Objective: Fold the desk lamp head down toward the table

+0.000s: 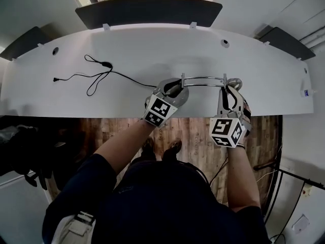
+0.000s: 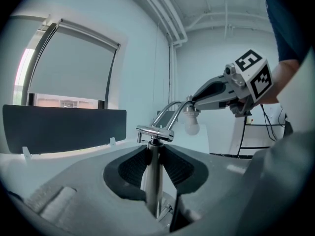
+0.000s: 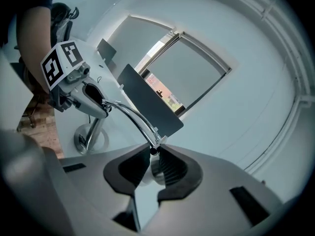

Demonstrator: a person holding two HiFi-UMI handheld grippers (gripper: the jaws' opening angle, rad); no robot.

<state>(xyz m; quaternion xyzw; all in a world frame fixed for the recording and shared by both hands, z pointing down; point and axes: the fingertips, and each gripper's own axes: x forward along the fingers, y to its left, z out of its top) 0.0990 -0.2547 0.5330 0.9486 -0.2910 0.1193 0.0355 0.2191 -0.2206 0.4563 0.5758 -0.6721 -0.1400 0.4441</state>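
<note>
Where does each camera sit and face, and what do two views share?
Head view: on the person's head, facing steeply down at the white table and desk lamp; forearms and shoes show.
Left gripper view: on the left hand-held gripper, facing along jaws clamped on the lamp post; right forearm shows.
Right gripper view: on the right hand-held gripper, jaws gripping the lamp head; left forearm shows.
Shared: each gripper view shows the other gripper.

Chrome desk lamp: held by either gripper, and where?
Both: the left gripper clamps the upright post of the chrome desk lamp; the right gripper grips its head above the white bulb.
</note>
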